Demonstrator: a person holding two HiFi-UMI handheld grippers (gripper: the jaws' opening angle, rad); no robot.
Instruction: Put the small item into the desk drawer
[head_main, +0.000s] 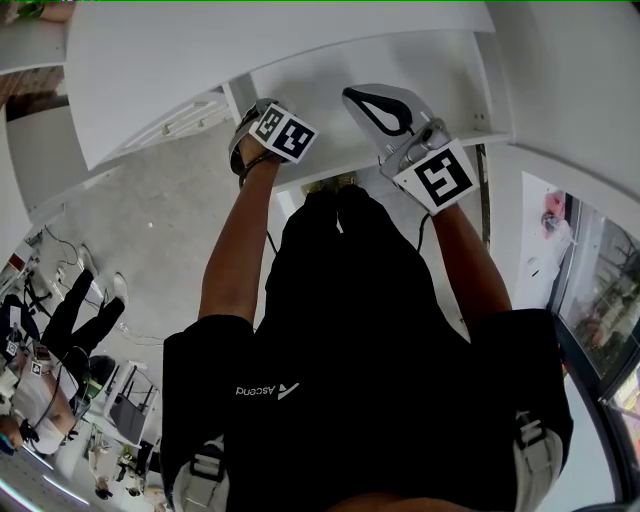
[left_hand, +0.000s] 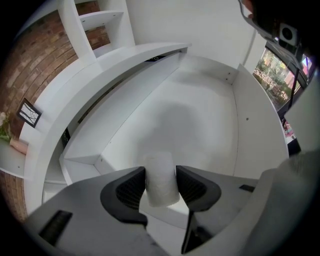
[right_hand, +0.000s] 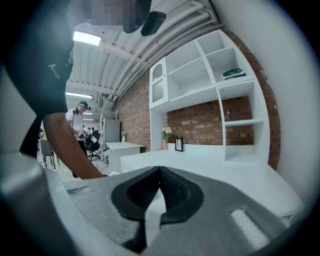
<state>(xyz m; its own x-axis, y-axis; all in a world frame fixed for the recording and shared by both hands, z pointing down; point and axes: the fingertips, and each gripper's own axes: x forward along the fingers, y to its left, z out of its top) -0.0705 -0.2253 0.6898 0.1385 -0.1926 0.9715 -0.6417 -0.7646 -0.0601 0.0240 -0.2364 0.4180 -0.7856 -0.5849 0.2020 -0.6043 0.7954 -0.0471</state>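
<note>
1. Below the head camera, two claws reach over one open white drawer (head_main: 440, 70): the left claw (head_main: 250, 135) and the right claw (head_main: 385, 112). Each carries one marker cube. The drawer is smooth and boxy, set under the desk (head_main: 200, 50).
2. Left gripper view: the left claw (left_hand: 161, 186) has two ribbed black pads (left_hand: 131, 192). Between them sits one roll (left_hand: 161, 177), white, matte and cylindrical. Both pads press its sides, so the jaws stand only the roll's width apart. The roll hangs over the inside of the drawer (left_hand: 200, 115), whose flat white panels are dotted with a few small holes.
3. Right gripper view: the right claw (right_hand: 159, 175) has its two ribbed pads meeting at the tips, with nothing between them. Beyond lie one white desk (right_hand: 210, 165), one shelf unit (right_hand: 220, 90), a rough brick wall (right_hand: 200, 122) and one small frame (right_hand: 178, 144).
</note>
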